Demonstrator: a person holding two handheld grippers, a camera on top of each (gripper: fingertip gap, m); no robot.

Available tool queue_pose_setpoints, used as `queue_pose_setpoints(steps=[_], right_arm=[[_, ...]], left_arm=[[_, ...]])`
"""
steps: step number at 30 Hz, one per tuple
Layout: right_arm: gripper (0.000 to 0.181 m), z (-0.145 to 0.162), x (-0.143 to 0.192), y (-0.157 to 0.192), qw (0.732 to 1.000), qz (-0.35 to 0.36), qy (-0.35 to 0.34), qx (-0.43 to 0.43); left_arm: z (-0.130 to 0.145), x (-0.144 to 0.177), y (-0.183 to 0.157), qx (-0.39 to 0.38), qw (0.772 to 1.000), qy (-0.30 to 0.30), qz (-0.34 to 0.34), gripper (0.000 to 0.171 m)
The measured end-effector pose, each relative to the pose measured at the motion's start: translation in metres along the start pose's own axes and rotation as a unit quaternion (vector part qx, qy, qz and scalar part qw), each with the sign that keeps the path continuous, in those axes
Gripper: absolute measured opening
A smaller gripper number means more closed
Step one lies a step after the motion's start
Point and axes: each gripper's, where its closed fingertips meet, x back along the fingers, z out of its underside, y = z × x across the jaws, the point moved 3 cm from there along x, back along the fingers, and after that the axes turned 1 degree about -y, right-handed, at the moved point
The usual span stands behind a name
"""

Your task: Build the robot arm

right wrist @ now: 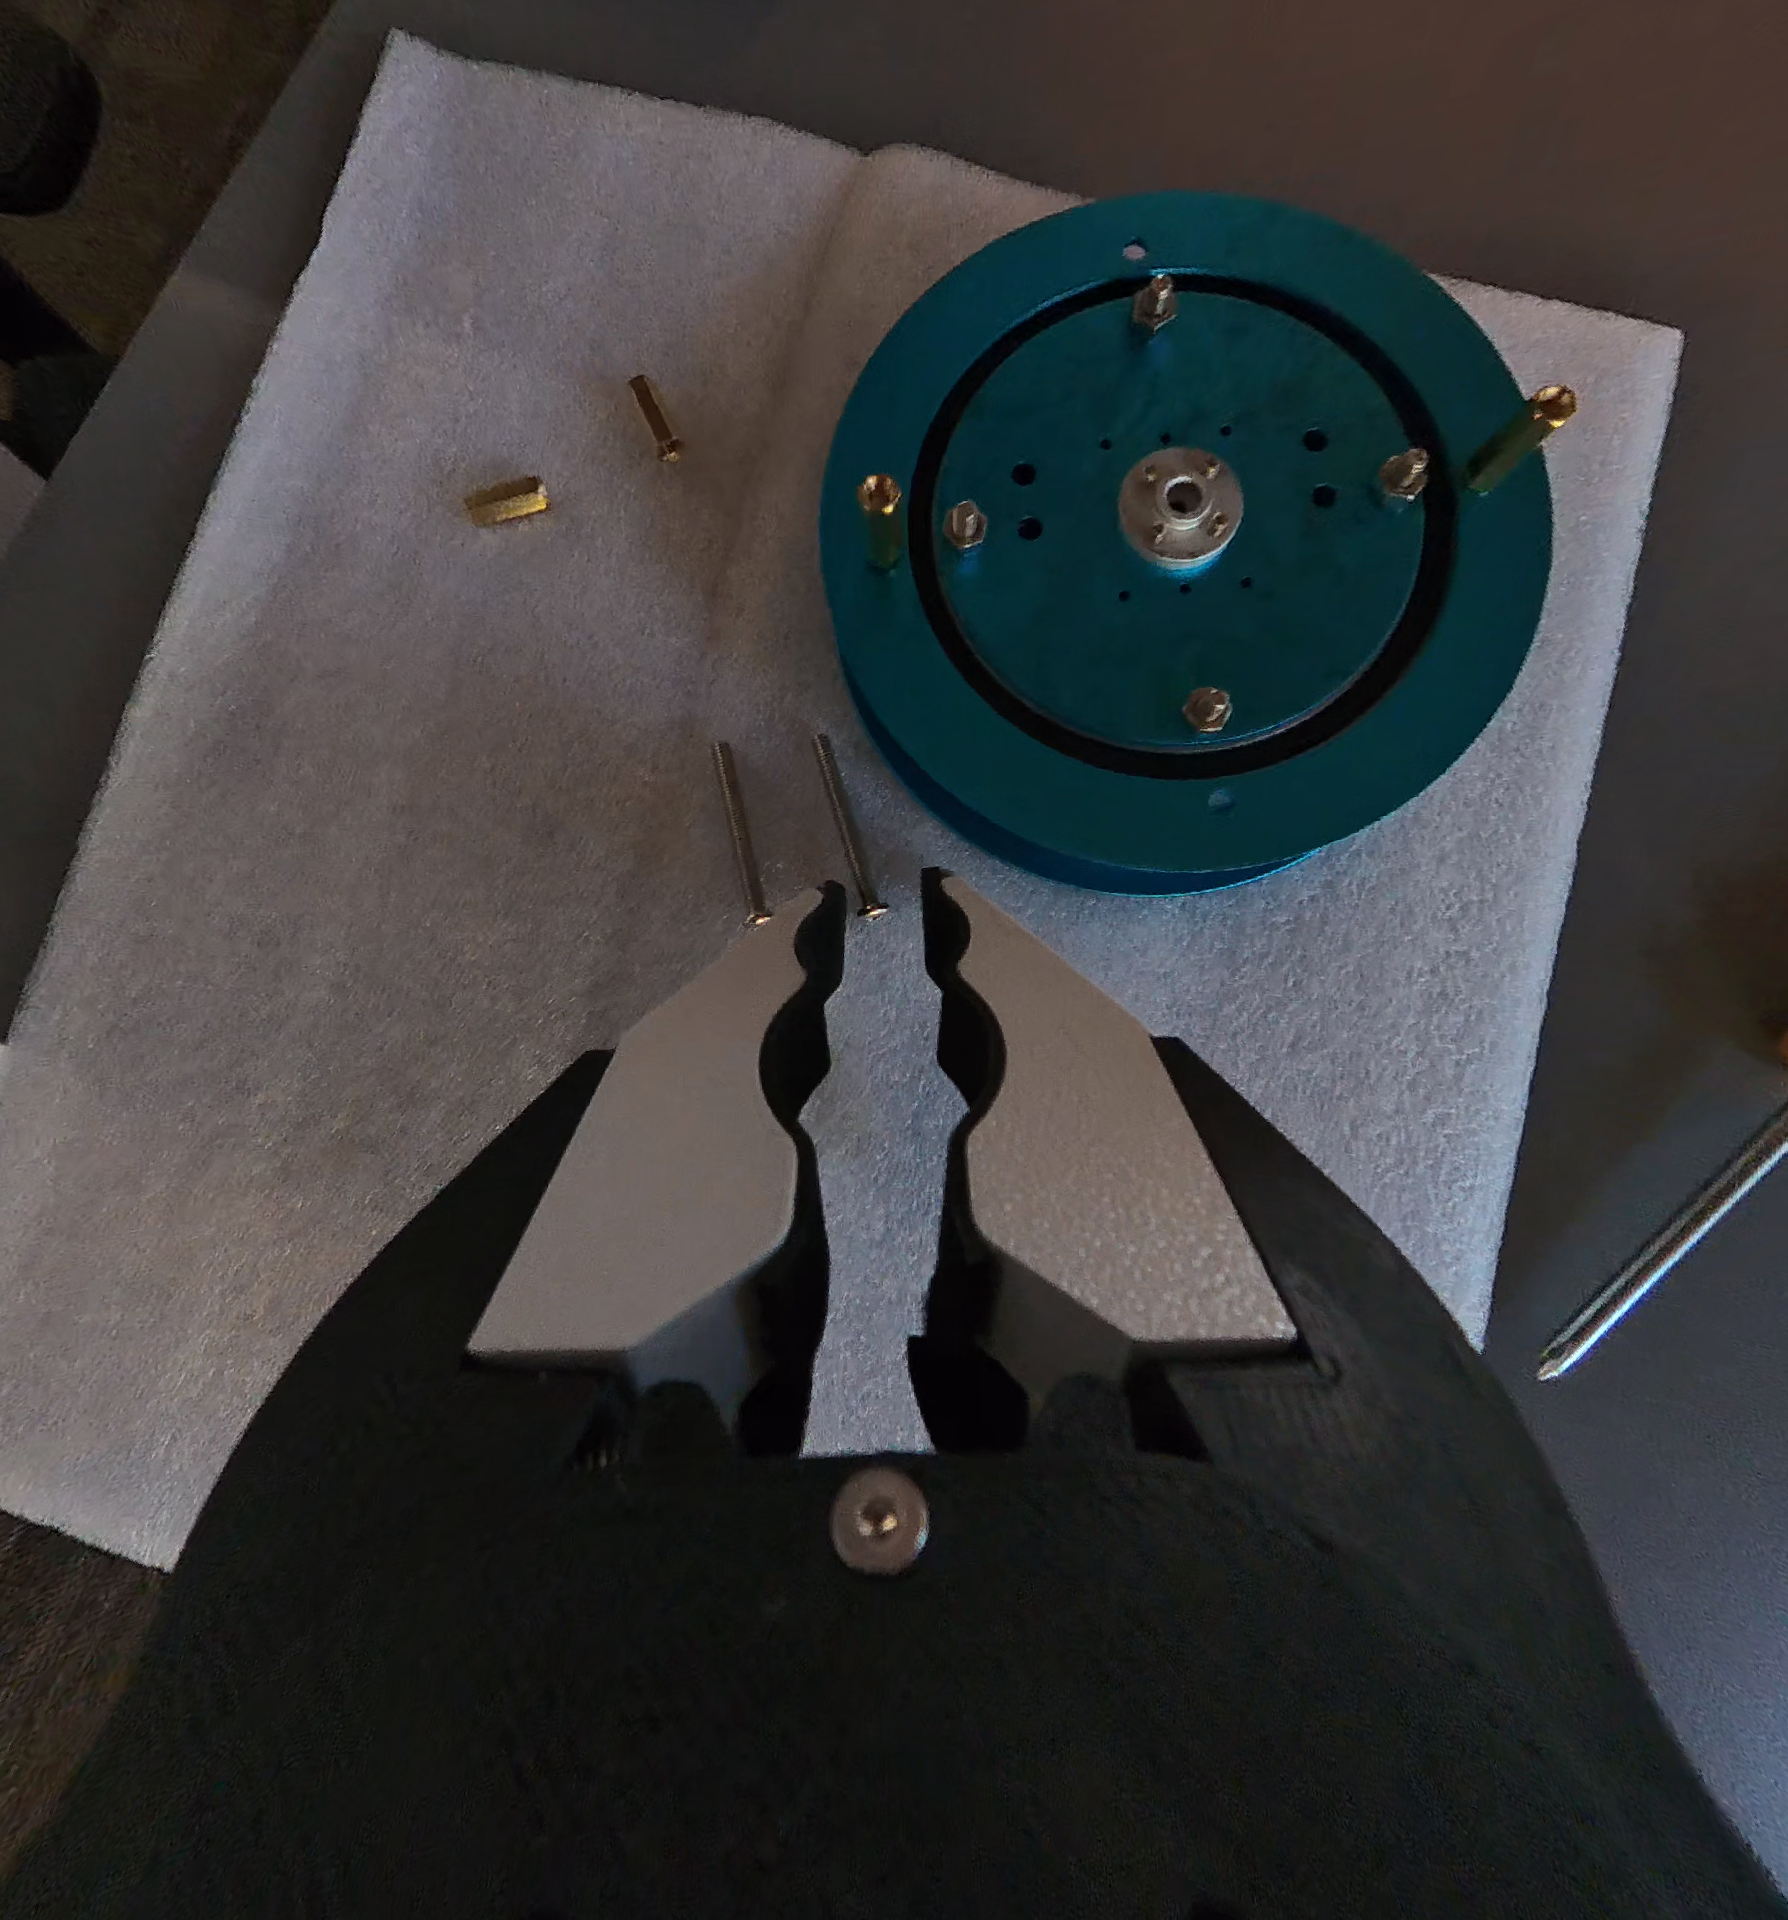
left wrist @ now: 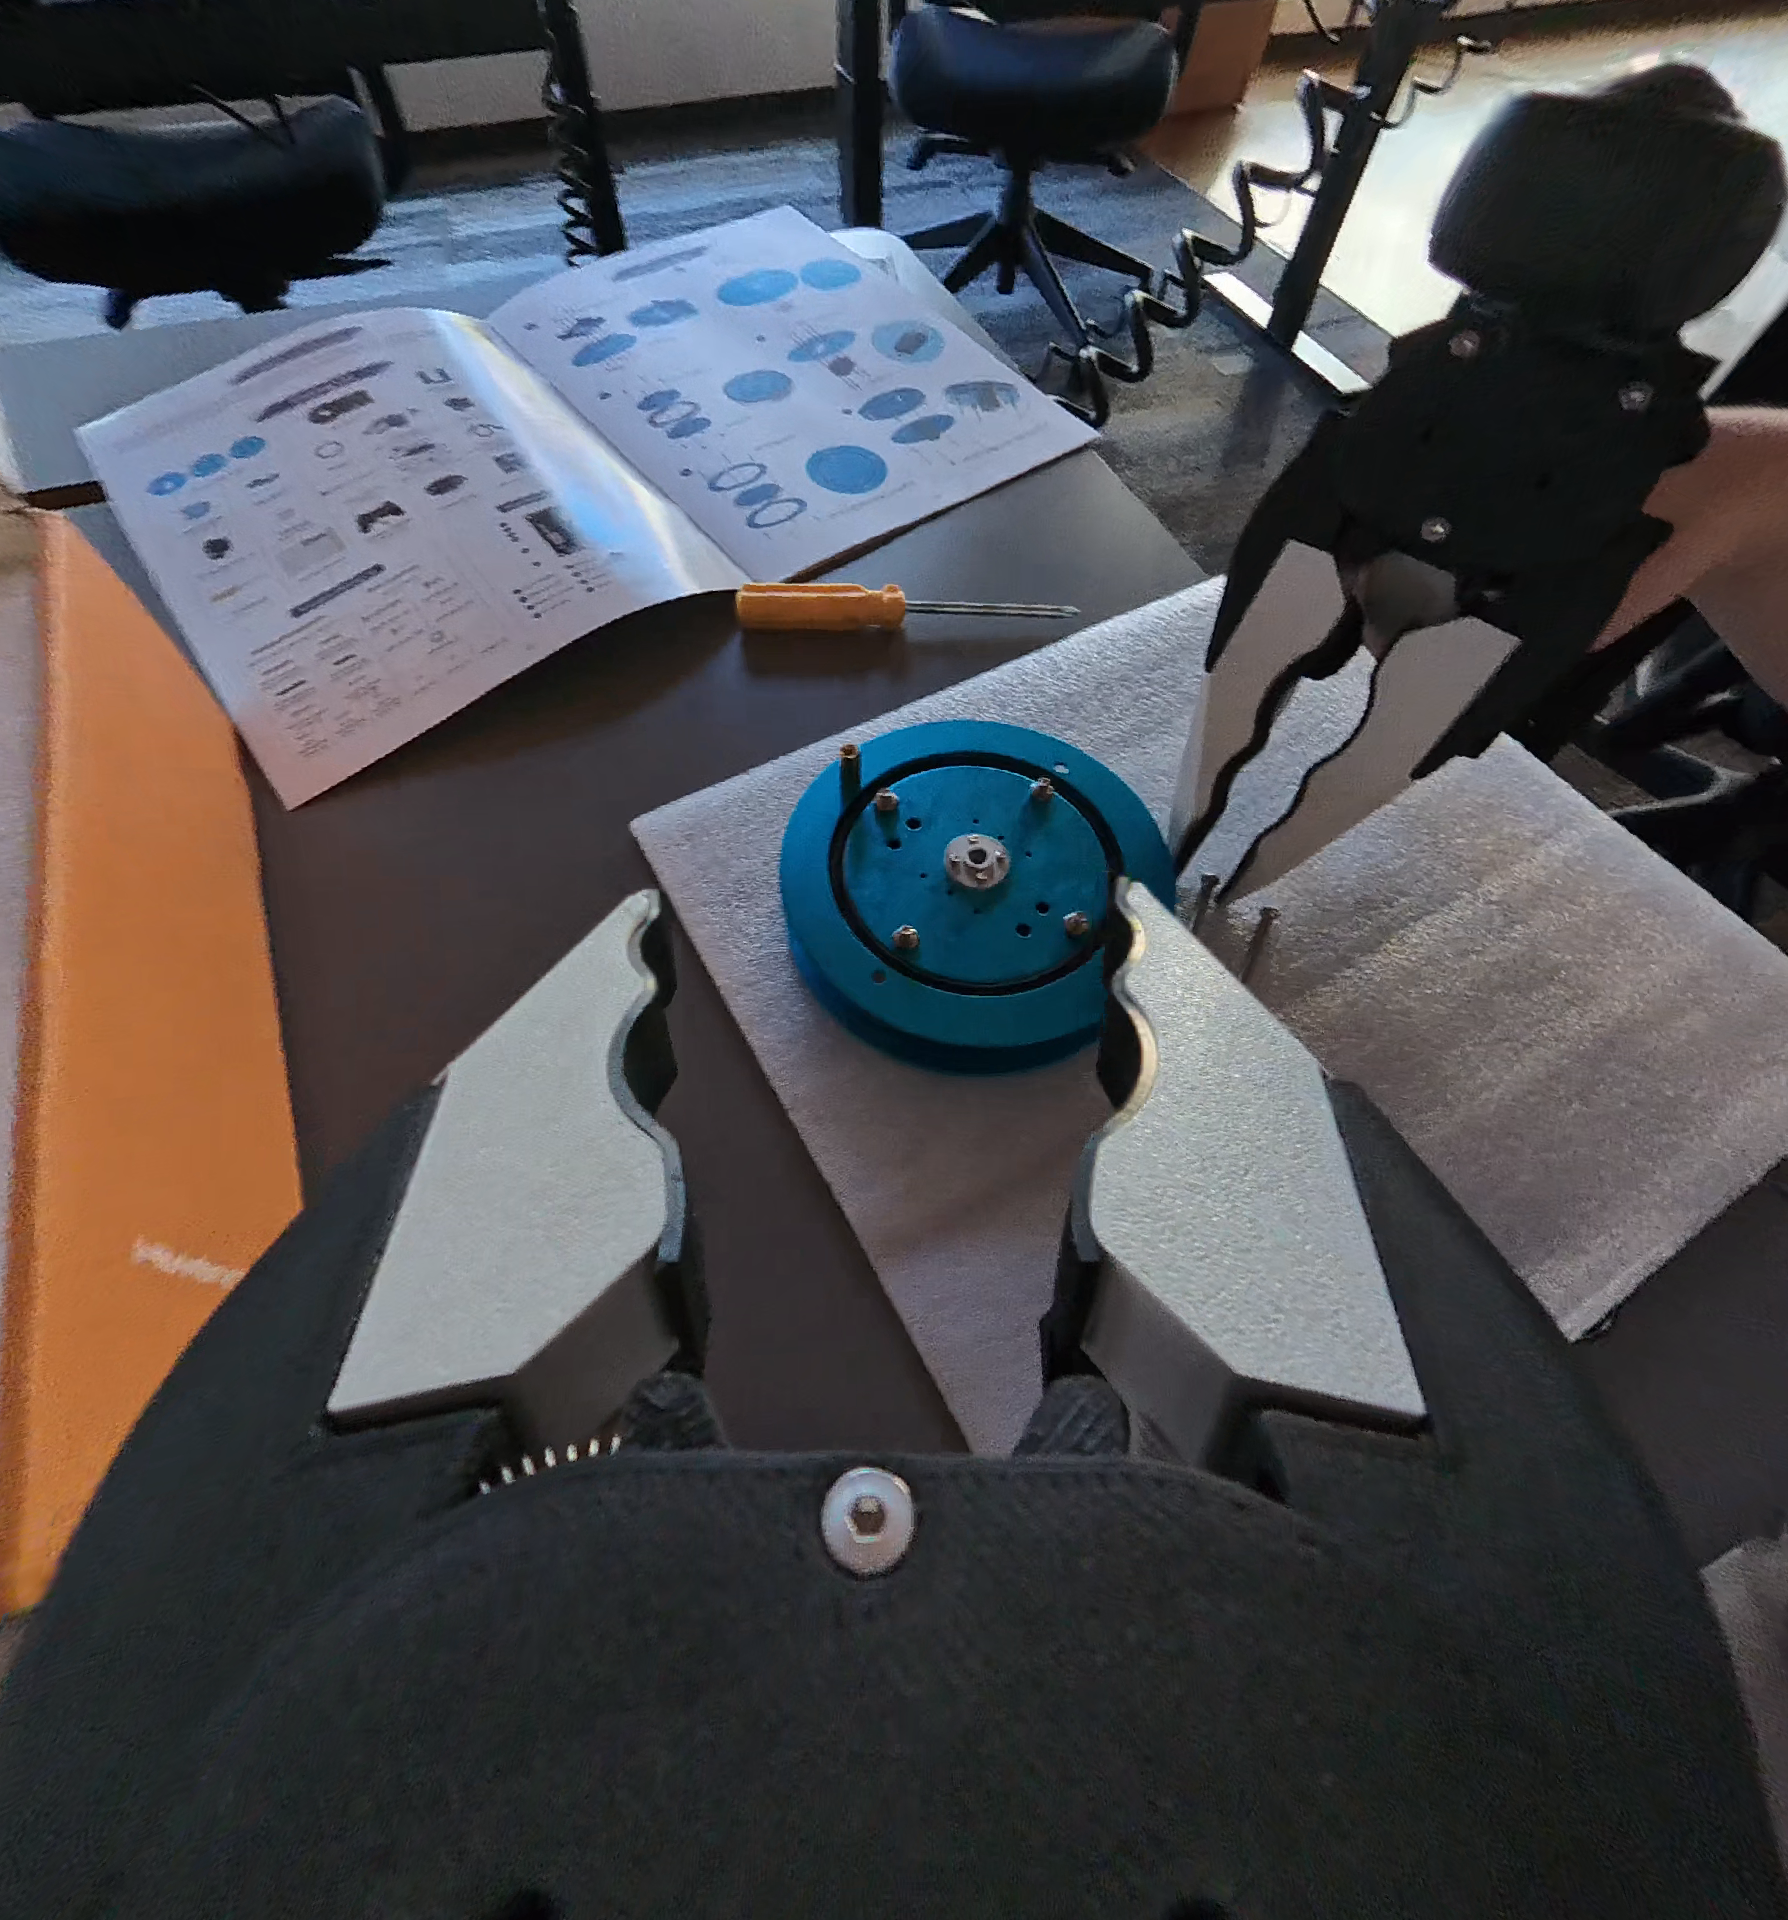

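The right hand-held gripper [right wrist: 882, 896] hovers low over a white foam sheet [right wrist: 350, 935] on the dark bench [right wrist: 1700, 1558]. Its jaws are a narrow gap apart and grip nothing, with the head of one of two long steel screws [right wrist: 846, 826] lying just between the tips. Both screws lie flat, long axes running 12 to 6 o'clock, heads at 6. The left hand-held gripper [left wrist: 890, 935] is spread wide and empty, its right fingertip at the rim of the round blue metal disc assembly [right wrist: 1181, 623]. The disc lies flat at 1 o'clock from the right gripper, its silver hub facing up. Two tall brass standoffs [right wrist: 877, 520] stand upright on its outer ring. Two more brass standoffs [right wrist: 505, 501] lie loose at 10 and 11 o'clock. An orange-handled screwdriver [right wrist: 1700, 1195] rests at 3 o'clock, tip towards 7.
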Motion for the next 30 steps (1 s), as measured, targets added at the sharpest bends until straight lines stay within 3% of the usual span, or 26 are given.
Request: queue_pose_setpoints(steps=[1,5,8,13,17,21,23,30], right_arm=[[0.005,0.0,0.0,0.002,1.0,-0.008,0.005,0.001],[0.005,0.0,0.005,0.003,1.0,0.016,0.016,0.009],[0.004,0.004,0.018,0.003,0.997,0.067,-0.022,-0.007],[0.004,0.026,0.036,0.007,0.987,0.1,-0.085,-0.098],[0.004,0.041,0.038,0.01,0.99,0.104,-0.011,-0.092],[0.007,0.039,0.036,0.012,0.99,0.073,0.075,-0.093],[0.02,0.032,0.033,0.016,0.99,0.052,0.105,-0.082],[0.014,0.024,0.024,0.017,0.974,0.035,0.224,-0.002]], left_arm=[[0.001,-0.004,-0.005,-0.008,1.0,0.005,0.014,0.082],[0.004,-0.015,-0.024,-0.046,0.997,0.018,0.06,0.08],[0.006,-0.019,-0.03,-0.073,0.995,0.024,0.067,0.076],[0.016,-0.028,-0.017,-0.135,0.987,0.087,-0.002,0.073],[0.013,-0.031,0.001,-0.175,0.974,0.122,-0.069,0.079],[0.014,-0.031,0.011,-0.16,0.975,0.13,-0.086,0.081],[0.015,-0.028,0.012,-0.156,0.975,0.133,-0.089,0.08],[0.017,-0.017,0.019,-0.164,0.968,0.147,-0.121,0.082]])
